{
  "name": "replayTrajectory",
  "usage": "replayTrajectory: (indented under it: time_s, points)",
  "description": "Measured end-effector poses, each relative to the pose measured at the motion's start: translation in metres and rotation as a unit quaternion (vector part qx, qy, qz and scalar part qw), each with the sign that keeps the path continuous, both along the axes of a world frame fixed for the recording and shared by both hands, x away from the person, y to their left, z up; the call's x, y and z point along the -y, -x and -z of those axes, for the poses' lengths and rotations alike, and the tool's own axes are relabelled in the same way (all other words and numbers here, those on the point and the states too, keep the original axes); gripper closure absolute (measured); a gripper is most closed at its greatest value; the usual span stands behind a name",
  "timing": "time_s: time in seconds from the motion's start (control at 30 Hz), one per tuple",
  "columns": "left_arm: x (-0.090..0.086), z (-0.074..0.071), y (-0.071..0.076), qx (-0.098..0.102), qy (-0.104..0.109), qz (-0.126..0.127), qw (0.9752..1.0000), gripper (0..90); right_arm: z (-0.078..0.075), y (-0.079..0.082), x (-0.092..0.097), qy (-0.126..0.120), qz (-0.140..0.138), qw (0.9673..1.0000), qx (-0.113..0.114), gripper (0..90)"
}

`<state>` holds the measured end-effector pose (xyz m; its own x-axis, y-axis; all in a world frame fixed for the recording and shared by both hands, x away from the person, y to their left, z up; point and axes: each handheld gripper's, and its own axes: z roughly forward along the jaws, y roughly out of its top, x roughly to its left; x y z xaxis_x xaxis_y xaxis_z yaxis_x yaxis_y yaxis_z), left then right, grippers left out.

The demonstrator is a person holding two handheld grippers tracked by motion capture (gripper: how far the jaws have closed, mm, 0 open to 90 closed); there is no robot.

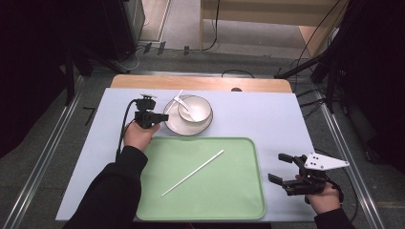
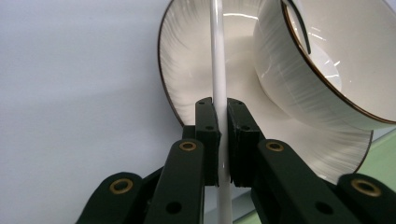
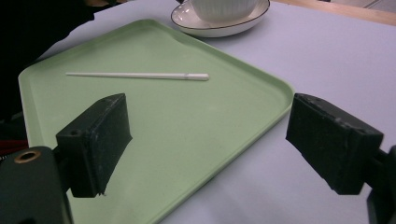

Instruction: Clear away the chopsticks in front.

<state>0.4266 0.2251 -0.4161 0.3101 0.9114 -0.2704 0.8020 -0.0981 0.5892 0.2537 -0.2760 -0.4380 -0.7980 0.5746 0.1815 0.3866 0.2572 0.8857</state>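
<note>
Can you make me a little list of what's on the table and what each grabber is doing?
table cover: pale lilac sheet
tray: green tray, near edge of the table
on the tray: one white chopstick, lying slanted
plate: white plate with dark rim, beyond the tray
bowl: white bowl sitting on the plate
spoon: white spoon in the bowl
left gripper: shut on a second chopstick, beside the plate
right gripper: open, holding nothing, at the tray's right edge

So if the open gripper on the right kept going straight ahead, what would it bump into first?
Probably the green tray: the right gripper points low over its near corner, jaws open. Beyond lies the white chopstick, though depth is hard to judge.
</note>
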Motion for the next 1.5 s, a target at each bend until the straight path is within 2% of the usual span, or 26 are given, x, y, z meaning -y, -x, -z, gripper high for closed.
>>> replayTrajectory:
  time_s: [0.03,0.1,0.23,0.27,0.3,0.47,0.8,0.93,1.27,1.5]
  points:
    - [-0.005,-0.006,0.003,0.009,0.001,-0.004,1.0000,85.5,0.000,-0.001,-0.001,0.001,-0.001,1.0000,0.000,14.4]
    - [-0.007,-0.008,0.004,0.011,0.000,-0.005,0.9999,85.5,0.000,-0.001,-0.002,0.001,-0.002,1.0000,-0.002,14.4]
    - [-0.016,-0.019,0.009,0.023,0.014,-0.011,0.9996,85.5,0.000,-0.003,-0.003,0.001,-0.006,1.0000,0.000,14.4]
    - [-0.018,-0.026,0.012,0.030,0.021,-0.010,0.9993,85.5,0.000,-0.004,-0.004,0.001,-0.007,1.0000,-0.002,14.4]
    - [-0.018,-0.026,0.012,0.030,0.021,-0.010,0.9993,85.5,0.000,-0.004,-0.004,0.001,-0.007,1.0000,-0.002,14.4]
    - [-0.012,-0.044,0.023,0.052,0.013,0.008,0.9985,85.5,0.000,-0.008,-0.008,0.001,-0.014,0.9999,-0.001,14.4]
    - [0.002,-0.063,0.048,0.058,0.028,0.050,0.9967,85.5,-0.001,-0.011,-0.011,-0.001,-0.022,0.9998,0.000,14.4]
    - [0.006,-0.066,0.059,0.058,0.032,0.072,0.9952,85.4,-0.001,-0.012,-0.013,-0.002,-0.026,0.9997,0.000,14.4]
    - [0.018,-0.066,0.095,0.066,0.022,0.112,0.9912,85.4,-0.001,-0.015,-0.016,-0.002,-0.031,0.9995,0.001,14.4]
    - [0.015,-0.053,0.115,0.048,0.031,0.133,0.9895,85.4,-0.002,-0.017,-0.018,-0.003,-0.035,0.9994,0.002,14.4]
